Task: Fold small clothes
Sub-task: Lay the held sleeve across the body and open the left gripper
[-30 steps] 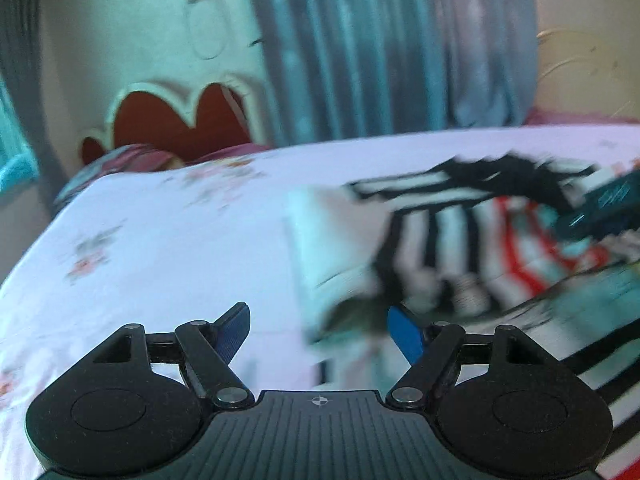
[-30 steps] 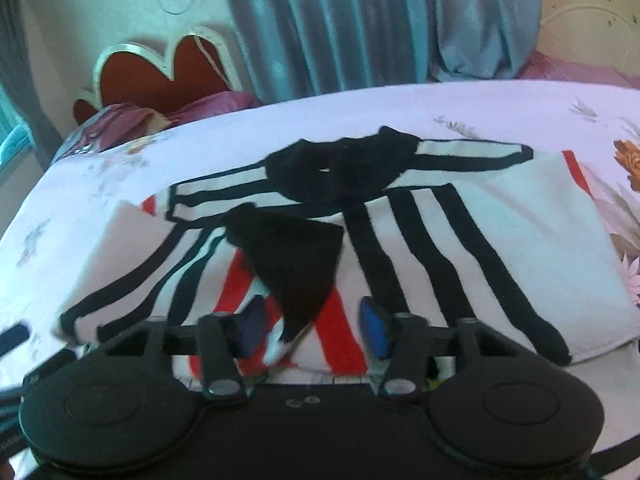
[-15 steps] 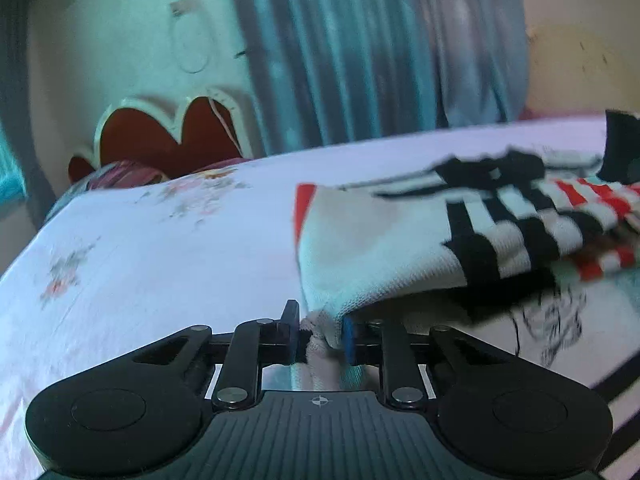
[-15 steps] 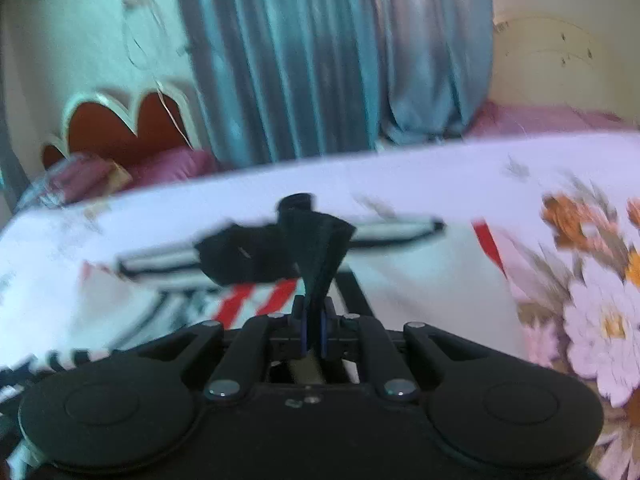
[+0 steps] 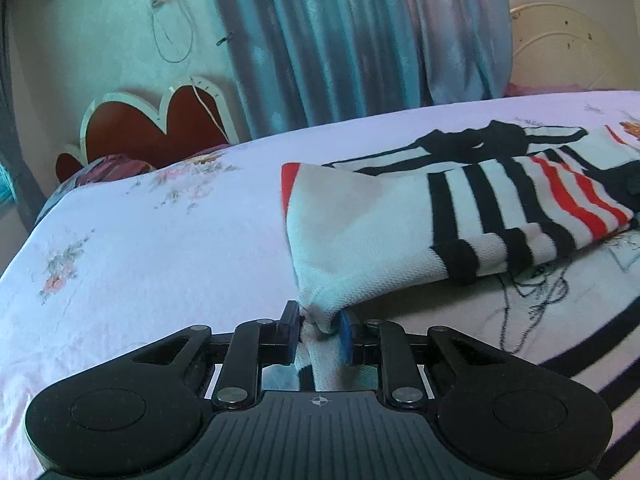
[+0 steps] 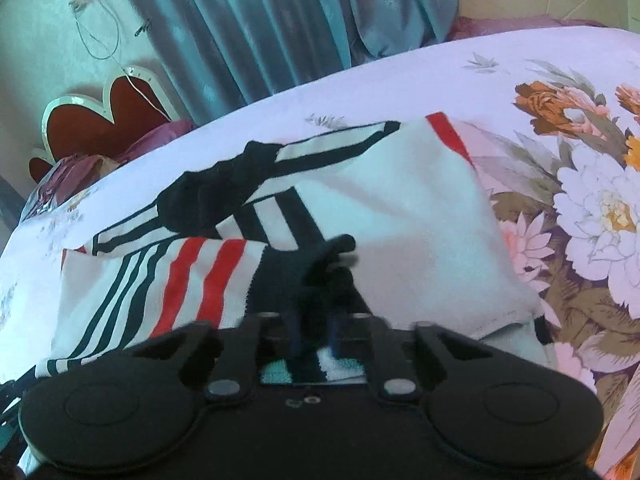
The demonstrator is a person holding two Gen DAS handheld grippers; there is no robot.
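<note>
Up close in the left wrist view, the left gripper (image 5: 320, 330) is clamped on a bunched white corner of the striped garment (image 5: 400, 224), its two fingers drawn in tight with the cloth pinched between them. From that corner the garment rises and spreads away to the right across the floral bedsheet (image 5: 160, 248), showing black stripes, then red ones, with a red band at its far left corner. A second printed fabric (image 5: 560, 312) with dark line drawing lies under it on the right.

Over in the right wrist view, the right gripper (image 6: 314, 338) is blurred; its fingers stand close together on a black part of the garment (image 6: 400, 208), which bunches up just ahead of them. The rest of the garment lies spread ahead, red and black stripes to the left, plain white to the right, beside large printed flowers on the bedsheet (image 6: 580, 184).
</note>
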